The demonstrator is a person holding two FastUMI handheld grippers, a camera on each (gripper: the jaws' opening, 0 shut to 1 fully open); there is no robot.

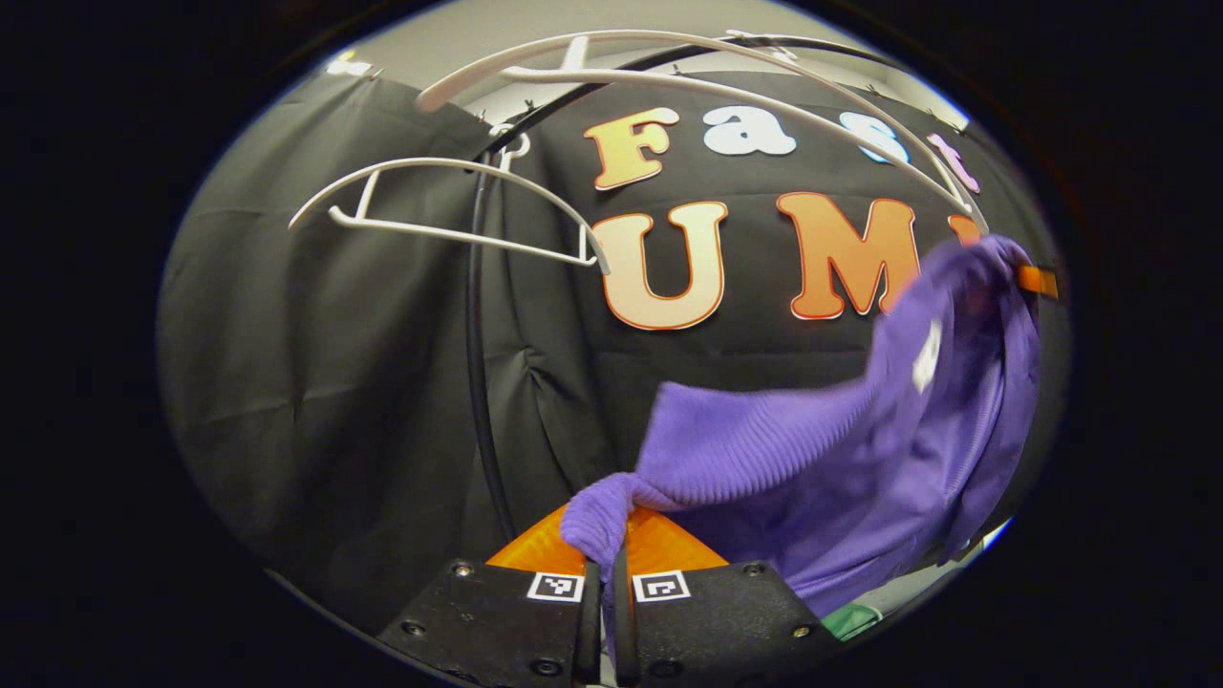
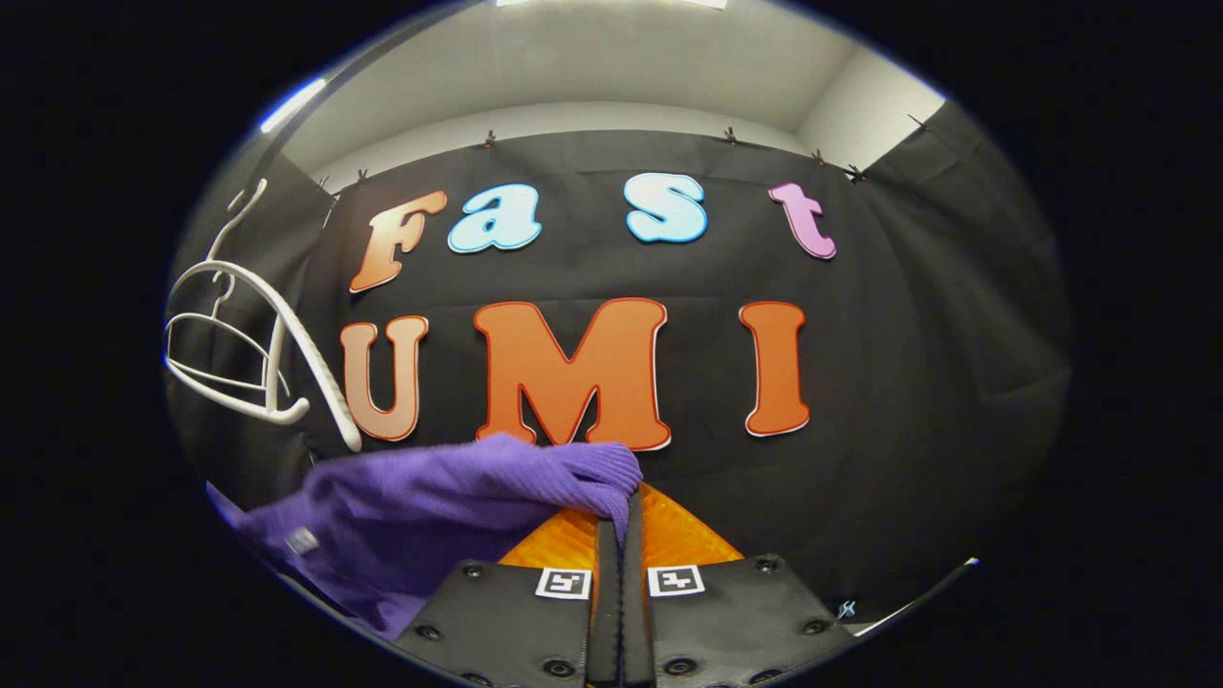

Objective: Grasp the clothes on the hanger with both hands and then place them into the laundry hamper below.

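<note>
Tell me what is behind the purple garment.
Behind the purple garment, pinched by the left gripper and right gripper, hangs the black cloth wall. Whatever lies below is hidden by the fabric.

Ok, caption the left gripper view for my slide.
Left claw pinches purple sweater off the bare white hangers.

In the right gripper view, the right gripper [image 2: 621, 521] has its two fingers pressed together on a fold of the purple knitted garment [image 2: 430, 526] — the cloth bunches at the tips and spreads away to the left and downward, a small pale tag [image 2: 302, 541] showing near its lower left edge. Farther left hang white plastic hangers [image 2: 250, 354], bare, in front of the black cloth wall [image 2: 917, 382] — above it, a pale ceiling [image 2: 592, 67].
</note>
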